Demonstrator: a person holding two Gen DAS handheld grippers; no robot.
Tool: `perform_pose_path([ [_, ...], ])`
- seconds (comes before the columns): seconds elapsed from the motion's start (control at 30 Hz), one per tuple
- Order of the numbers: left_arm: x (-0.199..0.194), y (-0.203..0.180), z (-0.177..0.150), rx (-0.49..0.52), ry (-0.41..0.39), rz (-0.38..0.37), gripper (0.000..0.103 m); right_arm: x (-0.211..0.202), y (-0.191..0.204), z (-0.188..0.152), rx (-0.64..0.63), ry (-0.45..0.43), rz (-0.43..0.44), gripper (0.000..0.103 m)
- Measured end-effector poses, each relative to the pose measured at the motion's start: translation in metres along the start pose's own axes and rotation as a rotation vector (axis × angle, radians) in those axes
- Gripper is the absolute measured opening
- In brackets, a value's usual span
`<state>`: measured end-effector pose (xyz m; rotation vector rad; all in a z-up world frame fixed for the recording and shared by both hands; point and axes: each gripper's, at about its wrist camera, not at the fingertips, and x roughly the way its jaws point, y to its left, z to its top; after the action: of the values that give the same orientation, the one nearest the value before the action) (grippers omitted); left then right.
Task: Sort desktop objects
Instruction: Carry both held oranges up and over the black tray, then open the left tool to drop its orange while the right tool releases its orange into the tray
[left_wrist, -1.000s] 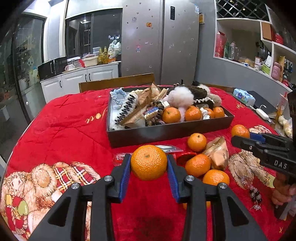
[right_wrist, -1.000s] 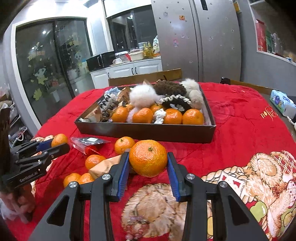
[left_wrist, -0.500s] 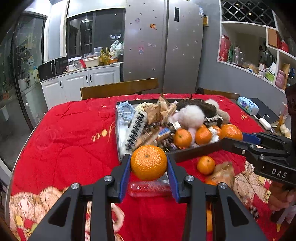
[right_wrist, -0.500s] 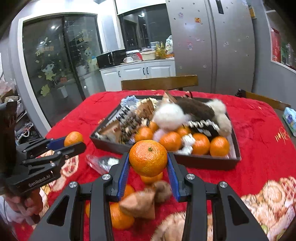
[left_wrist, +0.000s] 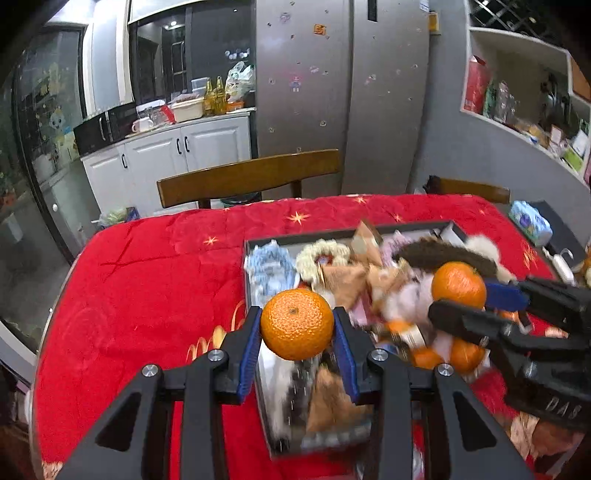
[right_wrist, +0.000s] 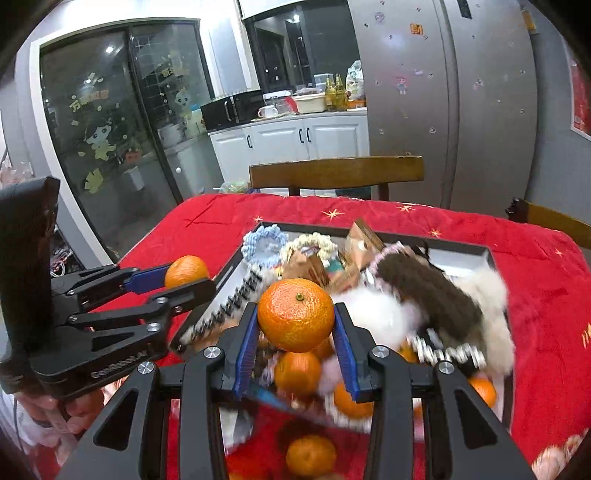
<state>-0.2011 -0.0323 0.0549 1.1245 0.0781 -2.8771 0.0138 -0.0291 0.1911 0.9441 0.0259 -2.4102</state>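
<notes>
Each gripper holds a tangerine over the dark tray. My left gripper (left_wrist: 297, 332) is shut on a tangerine (left_wrist: 296, 323) above the tray's near left part. My right gripper (right_wrist: 295, 325) is shut on another tangerine (right_wrist: 295, 314) above the tray's near middle. The tray (right_wrist: 461, 248) on the red cloth is packed with scrunchies, furry hair ties, snack packets and several tangerines. The right gripper with its fruit (left_wrist: 458, 284) shows at the right of the left wrist view; the left gripper with its fruit (right_wrist: 185, 271) shows at the left of the right wrist view.
A loose tangerine (right_wrist: 310, 456) lies on the red cloth (left_wrist: 147, 280) in front of the tray. A wooden chair back (left_wrist: 247, 173) stands behind the table, a tissue pack (left_wrist: 530, 223) at the far right edge. A hand (right_wrist: 44, 417) holds the left gripper's handle.
Both grippers have moved forward and upward with their tangerines, from above the loose items in front of the tray to above the tray itself. Neither grip has changed.
</notes>
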Motion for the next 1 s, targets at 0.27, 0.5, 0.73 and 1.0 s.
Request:
perform_pose_path([
  [0.27,0.051,0.009,0.021,-0.005,0.073,-0.02,0.039,0.047,-0.012,0.024,0.036,0.046,-0.007,0.038],
  [0.5,0.062,0.017,0.014,-0.025,0.061,-0.05,0.039,0.07,-0.02,0.023,0.039,0.087,-0.033,0.038],
  [0.73,0.057,0.015,0.006,0.009,0.017,-0.02,0.039,0.064,-0.005,0.014,-0.081,0.062,-0.084,0.038],
  [1.0,0.057,0.012,0.004,0.007,0.026,-0.049,0.039,0.065,-0.007,0.017,-0.069,0.06,-0.076,0.038],
])
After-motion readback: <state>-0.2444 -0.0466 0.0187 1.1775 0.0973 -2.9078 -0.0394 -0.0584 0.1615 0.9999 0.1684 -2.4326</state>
